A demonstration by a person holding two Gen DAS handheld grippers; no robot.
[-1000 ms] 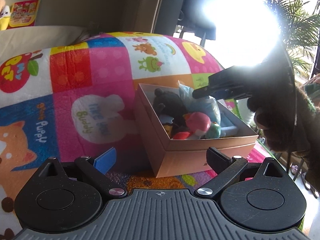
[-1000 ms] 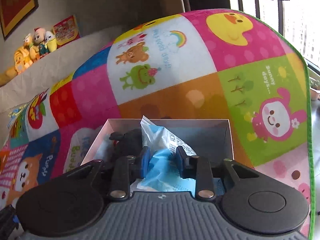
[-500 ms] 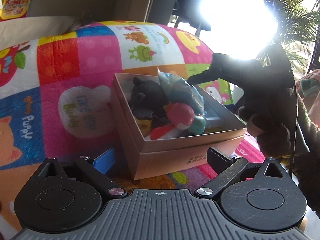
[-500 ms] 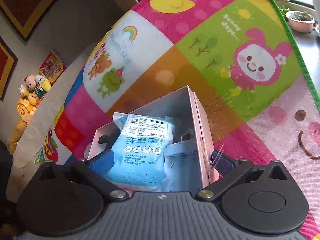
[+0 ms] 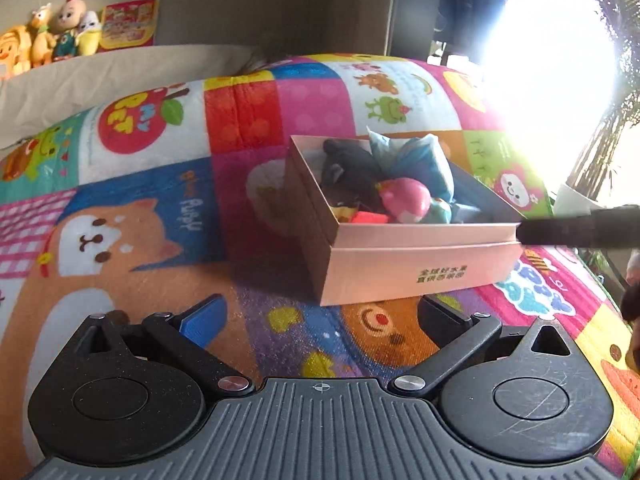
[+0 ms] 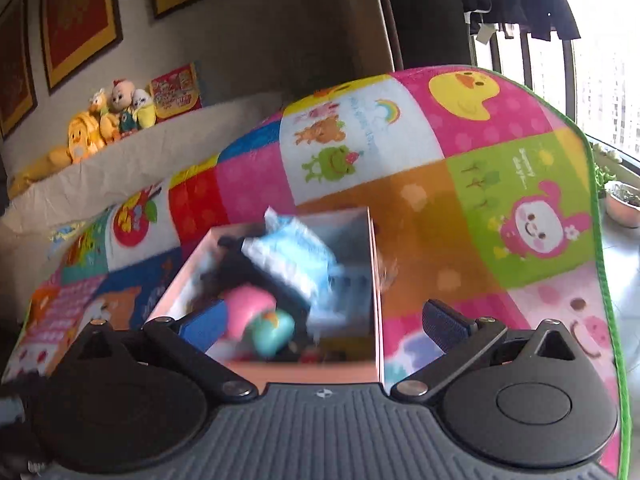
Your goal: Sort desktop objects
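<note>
A pink cardboard box sits on the colourful play mat. Inside lie a blue tissue packet, a black plush toy, a pink ball and a teal toy. My left gripper is open, low over the mat just in front of the box. My right gripper is open and empty, above the box's near edge. One dark finger of the right gripper shows at the box's right corner in the left wrist view.
Several plush toys and a red picture book line a beige cushion at the back. A potted plant stands off the mat's right edge. Bright window glare fills the upper right of the left wrist view.
My right gripper let go of the blue packet, which now lies in the box, and drew back with jaws wide. My left gripper backed away from the box and swung left.
</note>
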